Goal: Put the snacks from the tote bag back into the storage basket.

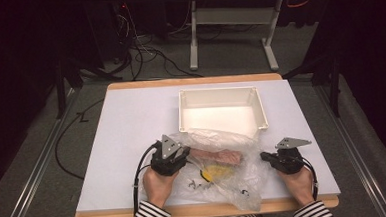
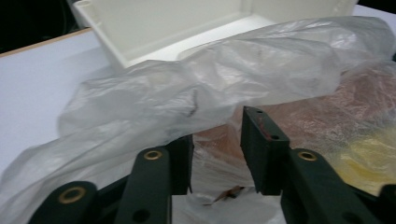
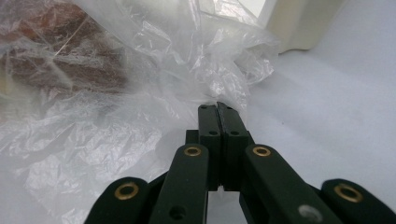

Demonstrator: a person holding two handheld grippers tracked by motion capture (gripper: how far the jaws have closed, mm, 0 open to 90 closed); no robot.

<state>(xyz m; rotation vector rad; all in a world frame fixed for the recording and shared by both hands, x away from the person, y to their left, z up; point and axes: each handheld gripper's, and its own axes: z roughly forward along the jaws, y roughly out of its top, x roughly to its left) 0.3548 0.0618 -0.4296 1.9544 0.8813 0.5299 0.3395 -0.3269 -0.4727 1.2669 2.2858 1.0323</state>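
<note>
- Nearest, at the table's [image 1: 127,142] front edge: two hands in striped sleeves, each gripping a black claw.
- Left claw [image 1: 183,152] at the left end of a crumpled clear plastic bag [image 1: 235,179]; jaws spread apart in the left gripper view [image 2: 217,140], a loose fold of film draped over the left jaw, nothing pinched.
- Right claw [image 1: 264,156] at the bag's right edge; jaws pressed together in the right gripper view [image 3: 218,108], tips at the edge of the film; cannot tell whether any film is caught between them.
- Bag lying flat on the white table between the two claws, reaching from the front edge back to the tray.
- Inside the bag: a pinkish-brown block [image 1: 217,157] across the middle and a yellow piece [image 1: 215,171] just in front of it, both veiled by wrinkled film.
- Small dark bits [image 1: 194,183] on the table by the bag's left front.
- Just behind the bag, touching its back fold: a white rectangular tray [image 1: 181,111], open side up.
- Beyond the table: grey floor, trailing cables [image 1: 143,53], legs of another bench [image 1: 193,36].
</note>
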